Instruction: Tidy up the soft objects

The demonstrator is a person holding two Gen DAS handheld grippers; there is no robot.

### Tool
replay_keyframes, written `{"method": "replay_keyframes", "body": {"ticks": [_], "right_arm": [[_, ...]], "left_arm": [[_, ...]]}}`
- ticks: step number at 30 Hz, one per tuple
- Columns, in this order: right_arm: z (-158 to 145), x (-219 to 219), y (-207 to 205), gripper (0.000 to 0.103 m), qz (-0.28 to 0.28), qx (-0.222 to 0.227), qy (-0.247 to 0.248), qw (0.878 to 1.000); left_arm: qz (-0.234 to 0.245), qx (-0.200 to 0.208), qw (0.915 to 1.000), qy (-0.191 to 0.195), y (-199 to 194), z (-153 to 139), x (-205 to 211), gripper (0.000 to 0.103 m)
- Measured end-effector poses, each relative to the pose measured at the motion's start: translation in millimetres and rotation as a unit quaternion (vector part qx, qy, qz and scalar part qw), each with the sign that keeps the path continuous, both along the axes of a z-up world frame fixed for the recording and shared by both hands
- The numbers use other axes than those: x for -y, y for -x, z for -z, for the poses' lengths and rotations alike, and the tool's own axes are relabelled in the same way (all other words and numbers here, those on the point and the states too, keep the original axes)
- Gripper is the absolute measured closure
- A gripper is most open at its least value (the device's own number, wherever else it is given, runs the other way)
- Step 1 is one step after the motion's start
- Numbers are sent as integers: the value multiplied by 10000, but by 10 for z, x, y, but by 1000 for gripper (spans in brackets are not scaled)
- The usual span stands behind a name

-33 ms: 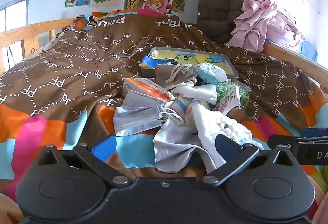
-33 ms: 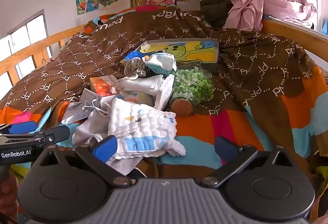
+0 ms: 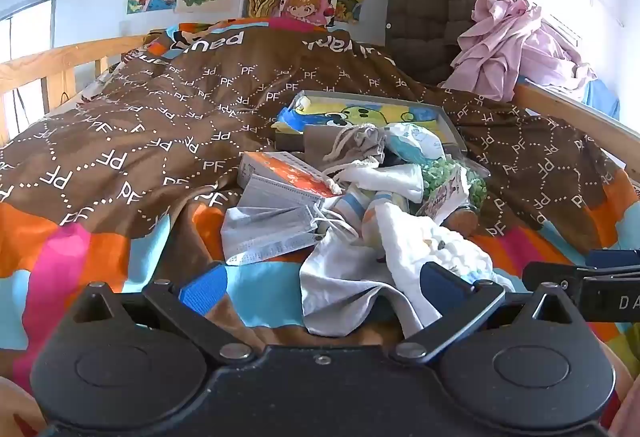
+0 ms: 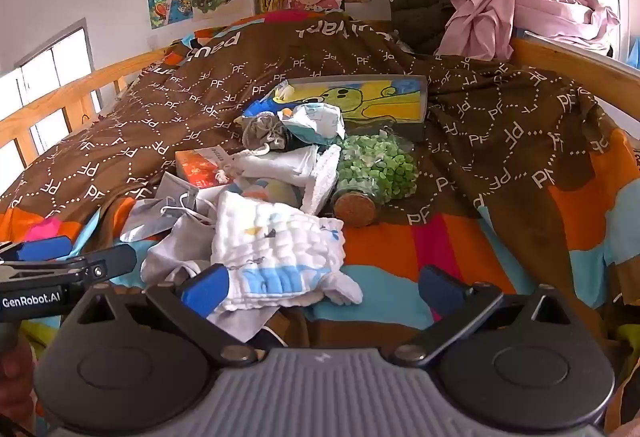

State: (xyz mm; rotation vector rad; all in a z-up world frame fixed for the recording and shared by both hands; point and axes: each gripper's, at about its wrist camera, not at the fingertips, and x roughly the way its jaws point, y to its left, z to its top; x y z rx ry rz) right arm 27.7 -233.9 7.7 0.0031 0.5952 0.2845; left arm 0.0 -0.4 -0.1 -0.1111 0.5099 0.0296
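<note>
Nothing looks sorted yet: the pile of cloths (image 4: 276, 249) lies jumbled just in front of the picture box (image 4: 360, 97). Left gripper (image 3: 320, 283) and right gripper (image 4: 324, 287) both gape, empty.

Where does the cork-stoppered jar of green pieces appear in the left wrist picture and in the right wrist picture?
Left wrist: the jar lies right of centre, mostly hidden behind white cloths and a small printed pack.
Right wrist: the jar lies near the centre in plain view, its cork facing the camera.
Shared landmark: the yellow cartoon picture lies just behind the jar in both views.
</note>
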Motion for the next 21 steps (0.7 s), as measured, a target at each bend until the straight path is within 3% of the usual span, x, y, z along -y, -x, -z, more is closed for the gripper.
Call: {"method": "replay_keyframes", "body": {"ticks": [21], "right_arm": [[-6, -19, 13, 0, -2, 2, 11, 10000]], "left_arm": [[93, -129, 9997, 168, -33, 44, -28, 1]]}}
